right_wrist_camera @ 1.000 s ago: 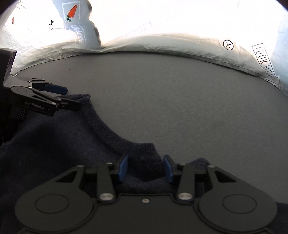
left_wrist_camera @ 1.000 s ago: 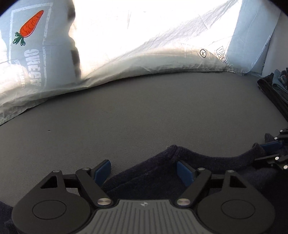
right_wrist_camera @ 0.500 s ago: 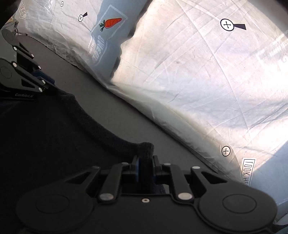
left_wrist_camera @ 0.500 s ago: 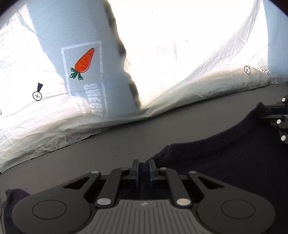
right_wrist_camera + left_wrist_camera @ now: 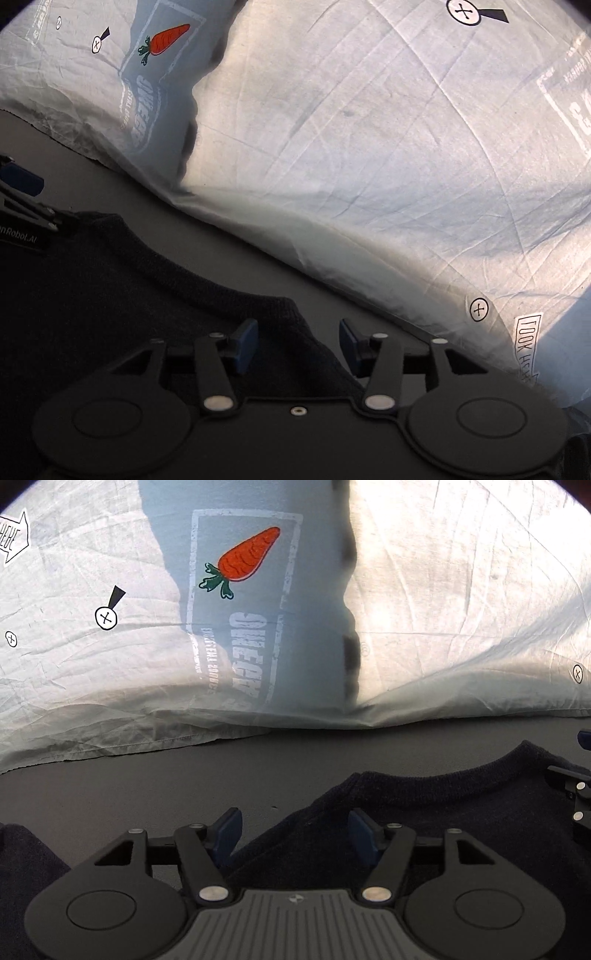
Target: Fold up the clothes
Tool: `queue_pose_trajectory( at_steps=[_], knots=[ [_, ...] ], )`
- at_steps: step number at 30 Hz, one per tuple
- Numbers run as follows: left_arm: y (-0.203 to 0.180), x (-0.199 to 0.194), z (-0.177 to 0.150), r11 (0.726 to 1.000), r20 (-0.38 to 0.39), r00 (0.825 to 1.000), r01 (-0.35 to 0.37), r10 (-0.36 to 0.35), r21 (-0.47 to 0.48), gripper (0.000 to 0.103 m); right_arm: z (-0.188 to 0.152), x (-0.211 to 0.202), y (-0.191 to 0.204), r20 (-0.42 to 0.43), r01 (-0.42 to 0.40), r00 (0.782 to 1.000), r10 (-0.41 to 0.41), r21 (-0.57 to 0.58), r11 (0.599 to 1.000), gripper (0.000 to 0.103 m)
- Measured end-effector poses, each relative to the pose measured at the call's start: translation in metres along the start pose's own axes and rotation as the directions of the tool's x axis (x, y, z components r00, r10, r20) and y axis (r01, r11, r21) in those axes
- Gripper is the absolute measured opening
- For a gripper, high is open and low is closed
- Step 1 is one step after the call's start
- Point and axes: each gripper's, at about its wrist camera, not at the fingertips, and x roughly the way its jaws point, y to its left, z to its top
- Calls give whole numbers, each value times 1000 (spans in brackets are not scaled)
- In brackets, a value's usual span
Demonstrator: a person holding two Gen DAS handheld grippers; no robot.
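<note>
A dark navy sweater [image 5: 461,812] lies flat on the grey surface [image 5: 147,775], its ribbed neckline facing the far side. My left gripper [image 5: 295,830] is open, its blue pads straddling the sweater's left shoulder corner with cloth lying loose between them. In the right wrist view the same sweater [image 5: 110,295] spreads to the left, and my right gripper [image 5: 297,341] is open over its right shoulder corner. Each gripper shows at the edge of the other's view: the right one [image 5: 580,797] and the left one [image 5: 22,206].
A pale sheet [image 5: 443,609] printed with a carrot logo [image 5: 245,559], cross marks and lettering hangs along the far edge of the surface [image 5: 258,254]. Another dark piece of cloth [image 5: 22,867] lies at the lower left.
Both grippers were shut on the sweater's shoulder corners half a second ago; now both have opened and let the cloth go, and the sweater lies flat.
</note>
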Motion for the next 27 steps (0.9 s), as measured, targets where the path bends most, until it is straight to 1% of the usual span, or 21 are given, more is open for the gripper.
queue_pose_trajectory(
  at_steps=[1,3,4,6,9,12,13,16,18,20,21,23,24,25,27],
  knots=[
    [1,-15,-3,1000,5,1000,3,-3,-22,71,-7,-16,-9,-3,14,1000,-13,25,1000,53],
    [-2,-43,-11,1000,4,1000,6,-6,-29,84,-20,-48,-27,-10,41,999,-40,75,996,63],
    [-6,-62,-19,1000,-2,1000,9,-9,-27,85,-27,-65,-36,-14,54,998,-53,100,993,64],
    [-13,-98,-37,999,-21,1000,19,-19,-26,88,-51,-97,-51,-53,88,995,-81,142,986,75],
    [-26,-148,-81,998,-86,995,55,-56,-13,92,-94,-142,-69,-130,143,984,-118,197,970,77],
    [-43,-193,-132,999,-166,985,49,-48,3,93,-146,-186,-83,-220,188,967,-130,271,944,79],
    [-46,-207,-148,999,-192,980,48,-50,-13,93,-160,-196,-86,-246,206,960,-136,288,935,79],
    [-53,-239,-190,995,-263,961,74,-89,-65,95,-208,-231,-101,-326,268,933,-156,337,902,79],
    [-58,-251,-213,993,-299,949,73,-97,-92,101,-231,-244,-110,-349,290,923,-163,354,889,79],
    [-65,-256,-230,991,-324,941,62,-98,-119,102,-249,-252,-120,-363,309,915,-177,348,885,79],
    [-69,-257,-234,992,-323,943,49,-85,-118,103,-256,-254,-128,-365,311,915,-172,367,877,79],
    [-78,-257,-237,995,-305,952,9,-39,-99,103,-265,-257,-148,-353,300,925,-139,456,838,79],
    [-80,-257,-237,994,-304,952,-3,-29,-105,103,-270,-258,-159,-347,293,930,-122,499,815,78],
    [-82,-256,-236,993,-308,951,-14,-23,-115,103,-275,-259,-169,-339,286,935,-106,541,791,76],
    [-81,-253,-233,992,-322,947,-27,-15,-126,103,-284,-261,-190,-321,270,944,-75,621,736,70]
  ],
)
